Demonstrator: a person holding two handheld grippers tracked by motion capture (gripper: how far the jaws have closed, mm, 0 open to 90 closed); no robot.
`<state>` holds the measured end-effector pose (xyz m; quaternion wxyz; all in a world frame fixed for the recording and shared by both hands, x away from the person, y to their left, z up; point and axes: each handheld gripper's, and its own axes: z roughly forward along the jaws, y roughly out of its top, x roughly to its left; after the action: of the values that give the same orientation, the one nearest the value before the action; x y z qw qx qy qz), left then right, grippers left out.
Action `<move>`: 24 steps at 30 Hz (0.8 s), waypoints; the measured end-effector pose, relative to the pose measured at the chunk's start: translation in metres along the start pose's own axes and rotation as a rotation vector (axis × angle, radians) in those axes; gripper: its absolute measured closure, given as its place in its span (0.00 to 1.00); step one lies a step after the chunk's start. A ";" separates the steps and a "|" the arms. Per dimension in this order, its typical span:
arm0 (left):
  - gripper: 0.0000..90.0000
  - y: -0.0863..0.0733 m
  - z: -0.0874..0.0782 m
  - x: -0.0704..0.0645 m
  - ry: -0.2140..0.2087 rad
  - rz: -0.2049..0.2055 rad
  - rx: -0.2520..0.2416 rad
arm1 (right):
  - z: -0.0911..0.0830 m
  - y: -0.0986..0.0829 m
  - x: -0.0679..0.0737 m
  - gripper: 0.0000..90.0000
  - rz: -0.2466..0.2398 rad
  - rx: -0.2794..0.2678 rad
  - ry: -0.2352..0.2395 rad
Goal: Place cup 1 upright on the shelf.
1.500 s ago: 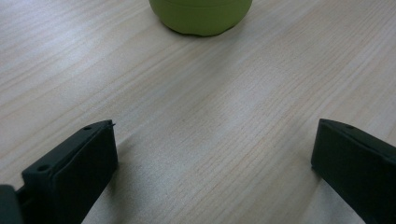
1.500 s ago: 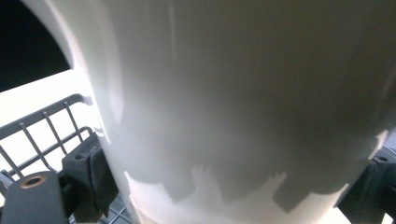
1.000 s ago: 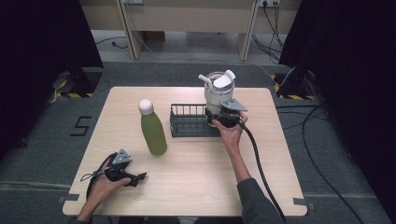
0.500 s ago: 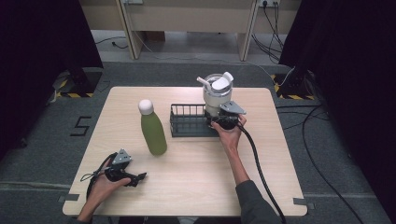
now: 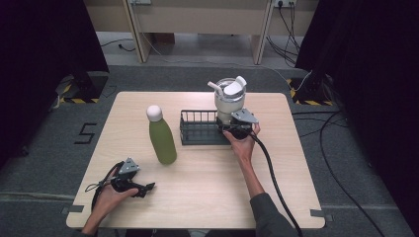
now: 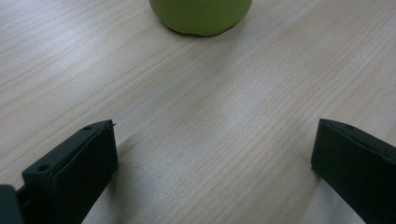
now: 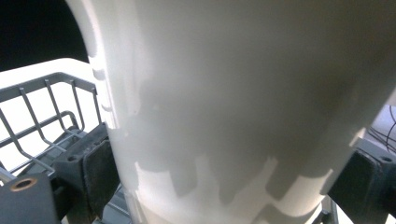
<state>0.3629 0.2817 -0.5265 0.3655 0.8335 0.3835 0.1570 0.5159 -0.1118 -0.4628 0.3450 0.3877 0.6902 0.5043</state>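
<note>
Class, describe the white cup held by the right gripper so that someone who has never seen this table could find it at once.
Start at the wooden table and find the dark wire rack near its far edge. The white cup stands upright at the rack's right end, clamped by the right gripper. Unlike the tall green bottle left of the rack, it is squat, pale and carries a lid with a spout.

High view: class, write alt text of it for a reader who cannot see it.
The right hand-held gripper grips a white jug standing in the right end of a black wire rack on a wooden table. A green bottle stands left of the rack, and the left hand-held gripper rests near the front edge.
</note>
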 end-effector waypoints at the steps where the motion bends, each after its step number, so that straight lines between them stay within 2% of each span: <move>1: 0.00 0.000 0.000 0.000 0.000 0.000 0.000 | -0.001 0.000 0.000 0.11 0.000 0.000 -0.001; 9: 0.00 0.000 0.000 0.000 0.000 0.000 -0.001 | -0.006 0.001 0.002 0.11 0.036 0.009 -0.001; 24: 0.00 0.000 0.000 0.000 0.000 0.000 -0.001 | -0.014 0.002 -0.002 0.11 0.052 0.006 0.025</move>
<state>0.3629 0.2817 -0.5265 0.3659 0.8332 0.3836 0.1574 0.5054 -0.1195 -0.4567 0.3219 0.4001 0.6856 0.5159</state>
